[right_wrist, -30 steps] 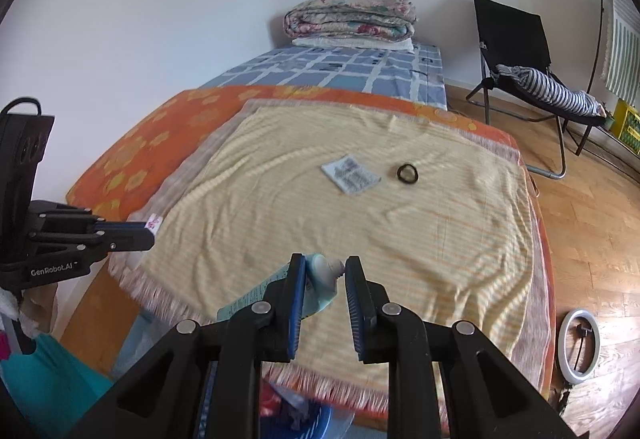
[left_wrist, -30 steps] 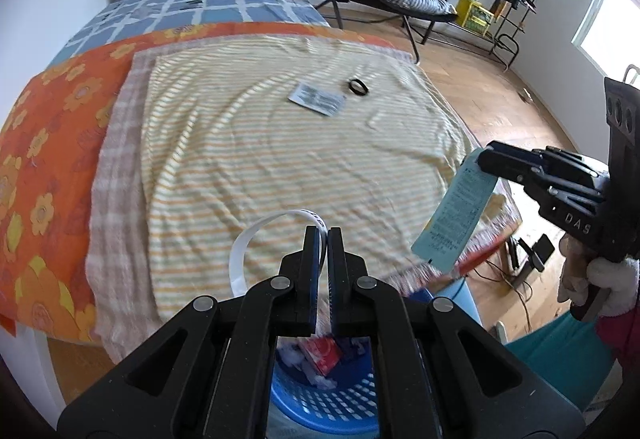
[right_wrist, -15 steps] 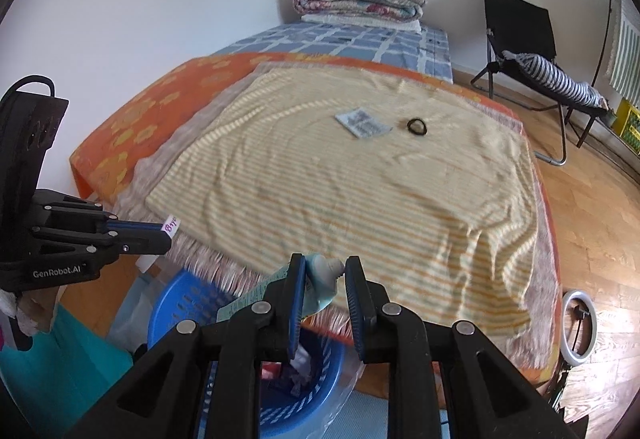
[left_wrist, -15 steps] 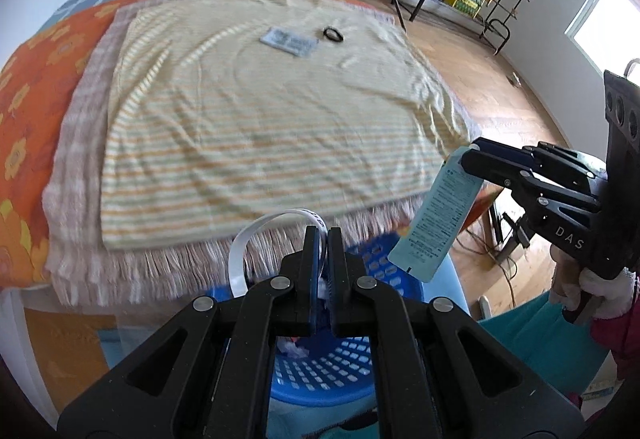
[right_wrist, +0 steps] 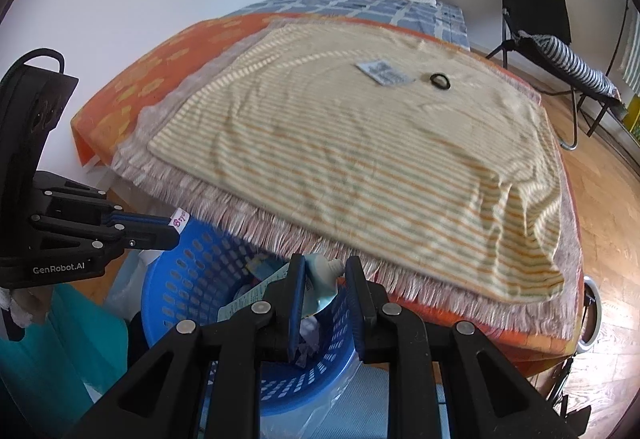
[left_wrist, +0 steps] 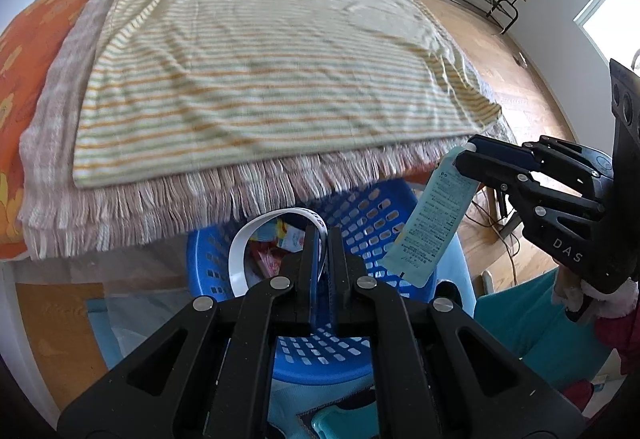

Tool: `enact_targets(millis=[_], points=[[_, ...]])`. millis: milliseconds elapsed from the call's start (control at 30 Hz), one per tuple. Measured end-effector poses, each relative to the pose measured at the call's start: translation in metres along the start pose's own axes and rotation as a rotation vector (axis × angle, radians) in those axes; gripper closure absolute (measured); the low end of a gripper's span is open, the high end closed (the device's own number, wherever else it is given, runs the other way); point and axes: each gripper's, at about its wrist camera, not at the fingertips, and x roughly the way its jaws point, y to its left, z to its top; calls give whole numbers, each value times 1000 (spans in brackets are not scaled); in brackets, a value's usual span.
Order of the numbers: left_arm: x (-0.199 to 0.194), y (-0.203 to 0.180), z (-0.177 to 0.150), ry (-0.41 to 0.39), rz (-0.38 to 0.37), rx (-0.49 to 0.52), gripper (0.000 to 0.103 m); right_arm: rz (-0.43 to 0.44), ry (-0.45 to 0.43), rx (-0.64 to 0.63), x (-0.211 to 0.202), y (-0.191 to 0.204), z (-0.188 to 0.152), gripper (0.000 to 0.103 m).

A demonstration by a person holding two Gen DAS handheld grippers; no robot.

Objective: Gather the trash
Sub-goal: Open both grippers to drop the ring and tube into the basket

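Hovering both pieces of trash above the blue basket (left_wrist: 360, 323) low in the frame
Right gripper (right_wrist: 323, 279) fingers clamp a pale-blue tube (left_wrist: 430, 217), long axis hanging toward the basket; left gripper (left_wrist: 323, 251) fingers pinch a looped white strip (left_wrist: 244, 255) directly over it

A bright blue perforated plastic basket (left_wrist: 372, 223) sits below a cream cotton blanket with thin orange and green stripes (left_wrist: 260, 79). Under it lies a pinkish-beige fringed checked throw (right_wrist: 256, 223) on an orange bedsheet with yellow flowers (right_wrist: 160, 79). The pale teal printed squeeze tube (left_wrist: 430, 235) carries dark text.
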Motion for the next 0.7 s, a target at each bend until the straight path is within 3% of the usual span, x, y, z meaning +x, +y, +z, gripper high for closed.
enact_targets(millis=[433,533,600,700], points=[[11,1,-4,45,23,-7,101,20,56,14,13,2,-9,83],[15,2,-3,61,27,-12,100,23,62,29,14,-1,-9,77],[16,1,-3,68,33,-9,97,27,65,42,14,-4,-9,76],[16,0,-4,64,44,-4,71,27,69,57,15,-6,-9,68]])
